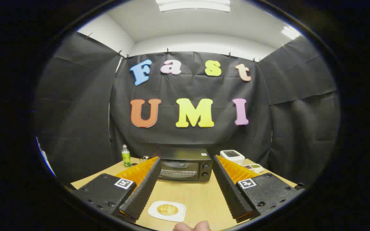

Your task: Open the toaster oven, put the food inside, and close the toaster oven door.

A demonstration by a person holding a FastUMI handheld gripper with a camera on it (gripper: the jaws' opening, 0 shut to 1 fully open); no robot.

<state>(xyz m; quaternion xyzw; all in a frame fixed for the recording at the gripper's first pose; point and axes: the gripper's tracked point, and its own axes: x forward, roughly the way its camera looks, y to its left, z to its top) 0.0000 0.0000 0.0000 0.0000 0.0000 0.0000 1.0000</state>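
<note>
A black toaster oven (185,165) stands at the far side of the wooden table (201,195), its glass door closed and two knobs on its right. On a small white plate (167,210) near the table's front edge lies a golden piece of food (167,209). My gripper (185,163) is open, its two black ribbed fingers (143,189) spread wide. The plate lies between them, close to the left finger, and the oven sits beyond the fingertips. Nothing is held.
A green bottle (126,156) and a small jar (144,158) stand left of the oven. To its right sit a white device (232,155) and a small white tray (254,167). A person's fingertips (192,226) show at the table's front edge.
</note>
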